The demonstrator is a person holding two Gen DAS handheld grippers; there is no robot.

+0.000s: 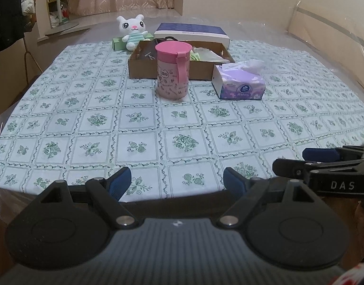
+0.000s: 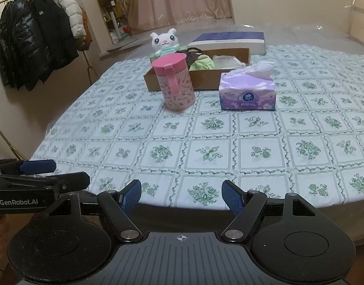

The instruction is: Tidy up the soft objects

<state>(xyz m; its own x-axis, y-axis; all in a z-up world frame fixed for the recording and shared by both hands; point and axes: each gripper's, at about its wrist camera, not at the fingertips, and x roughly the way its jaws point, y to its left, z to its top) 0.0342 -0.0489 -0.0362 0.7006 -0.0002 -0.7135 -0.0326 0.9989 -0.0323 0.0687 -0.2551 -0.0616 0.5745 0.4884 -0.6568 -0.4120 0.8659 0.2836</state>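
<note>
My left gripper (image 1: 177, 182) and my right gripper (image 2: 181, 196) both stand wide open and hold nothing above the near edge of the tablecloth (image 1: 144, 118), and far ahead the plush toy (image 1: 132, 32) sits behind the cardboard box (image 1: 144, 70), near the pink cup (image 1: 173, 71) and the tissue pack (image 1: 239, 80).

A: What colours mark the table?
B: A pale tablecloth (image 1: 144, 118) squared with green floral sprigs. The cup (image 1: 173, 70) is pink, its lid deeper pink; the tissue pack (image 1: 239, 82) is purple and white.
A: Behind them?
B: A white plush toy (image 1: 132, 30) in mint stripes, a brown cardboard box (image 1: 144, 67), a navy-topped box (image 1: 191, 32).
</note>
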